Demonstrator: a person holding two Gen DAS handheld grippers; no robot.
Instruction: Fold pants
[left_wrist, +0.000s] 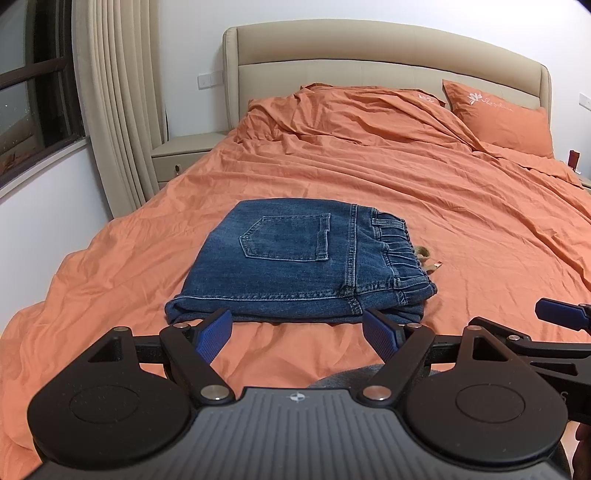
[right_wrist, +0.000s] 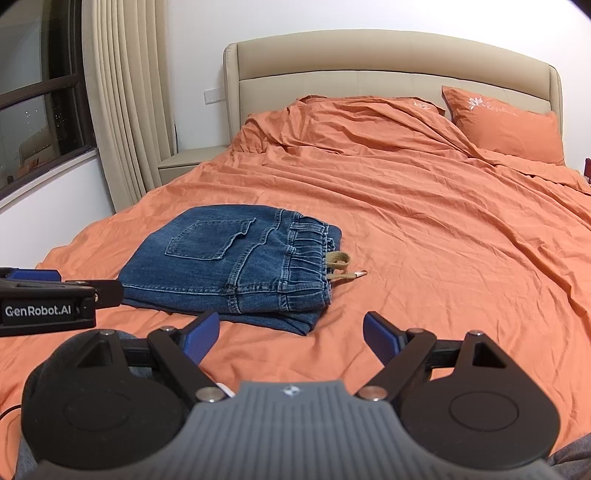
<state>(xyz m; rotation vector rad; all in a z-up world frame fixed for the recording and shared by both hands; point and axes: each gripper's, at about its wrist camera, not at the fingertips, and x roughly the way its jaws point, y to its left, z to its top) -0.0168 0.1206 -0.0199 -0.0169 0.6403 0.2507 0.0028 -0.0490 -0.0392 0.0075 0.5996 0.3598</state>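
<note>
Denim, dark blue, sits as a compact stack: the pants (left_wrist: 299, 262) lie folded into a squarish bundle on the orange bedspread (left_wrist: 424, 192), toward the foot edge of the bed and somewhat nearer its left side than its right. The back pocket (left_wrist: 286, 238) faces up and the elastic waistband (left_wrist: 397, 243) points to the bed's right side, which leaves the thick folded edge toward the foot of the bed, where a grip would be easiest. A tan drawstring (right_wrist: 338, 264) spills out from the waistband onto the bedspread, a loose end the fold has not tucked in.

The left gripper (left_wrist: 297, 330) hangs just short of the bundle's near edge with its jaws spread wide and nothing between them. The right gripper (right_wrist: 290, 332) is likewise spread and empty, near the bundle's near right corner and apart from the cloth. Judging from the tidy layers and both claws clear of the fabric, the folding looks essentially done. The headboard (left_wrist: 388, 48) and pillow (left_wrist: 498, 114) are well apart at the far end.
</note>
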